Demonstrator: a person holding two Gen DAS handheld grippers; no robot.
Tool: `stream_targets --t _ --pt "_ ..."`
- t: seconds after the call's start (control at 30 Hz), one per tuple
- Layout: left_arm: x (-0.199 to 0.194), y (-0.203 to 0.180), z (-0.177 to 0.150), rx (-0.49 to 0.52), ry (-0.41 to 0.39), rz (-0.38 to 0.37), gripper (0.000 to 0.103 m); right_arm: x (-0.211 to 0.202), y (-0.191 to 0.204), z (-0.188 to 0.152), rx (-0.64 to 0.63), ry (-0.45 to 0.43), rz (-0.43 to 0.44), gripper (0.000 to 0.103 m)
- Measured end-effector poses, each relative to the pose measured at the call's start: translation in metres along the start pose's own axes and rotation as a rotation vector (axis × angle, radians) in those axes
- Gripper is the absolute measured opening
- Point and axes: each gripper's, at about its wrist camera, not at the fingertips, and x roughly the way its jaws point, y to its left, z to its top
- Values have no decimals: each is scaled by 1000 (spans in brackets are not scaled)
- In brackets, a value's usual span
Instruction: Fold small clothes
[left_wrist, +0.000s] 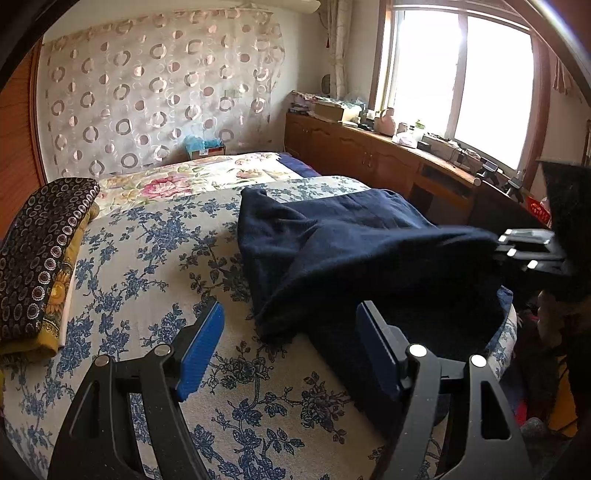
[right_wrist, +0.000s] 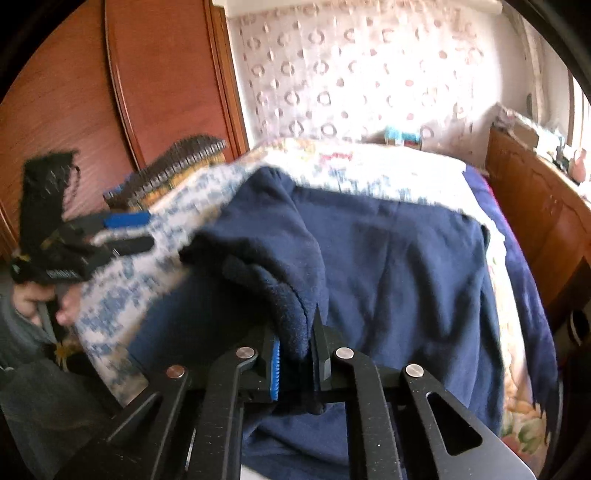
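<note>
The navy garment (left_wrist: 332, 251) we are folding lies spread across the near end of the bed (left_wrist: 155, 236), one side bunched and raised toward the right. It looks to us like soft, fleecy knit: limp, light, not slippery, nothing that could break. It will sag wherever we leave it unsupported, so we judge the edges, hems and corners to be the places to take it, not the middle.

Our right gripper (right_wrist: 295, 354) has its fingers clenched on a thick fold of that cloth at its near edge, the fabric squeezed between the blue pad and the black one. Our left gripper (left_wrist: 291, 347) hangs just above the bed with its fingers released and spread wide; one of them is over the garment's near corner, and nothing is pinched between them.

Beyond the garment, a folded dark patterned blanket (left_wrist: 40, 254) sits on the bed's left side. As for containers, a small box (left_wrist: 207, 149) stands at the head of the bed with something blue in it; we cannot tell what.
</note>
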Motion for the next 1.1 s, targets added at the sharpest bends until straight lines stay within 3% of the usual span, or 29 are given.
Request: stream_targets --t 0.17,0.3,0.43,0.53,0.7,0.77,0.83,0.93,1.1 --pt "-1 -1 1 -1 -1 1 75 -31 6 11 -10 -82 -12 12" --pt "-3 -3 2 -1 -5 -3 75 -54 -6 8 8 -104 -73 12" --pt "-6 -7 3 0 -14 -9 75 -60 -29 -16 73 -52 -159 12" --pt "-7 -9 2 3 -17 -13 75 -51 -47 -43 138 40 -208 13" --pt "-7 -12 2 8 -17 -12 75 -61 -37 -55 149 40 -214 27" --pt "-8 -13 2 9 -20 -12 75 -69 -33 -50 140 15 -206 46" --pt "-8 -13 2 11 -23 -10 75 -70 -30 -44 121 -3 -200 54" --pt "-8 -15 2 16 -25 -8 75 -63 -21 -43 94 -22 -173 60" --pt "-10 -13 2 16 -28 -3 75 -39 -17 -33 69 -29 -131 61"
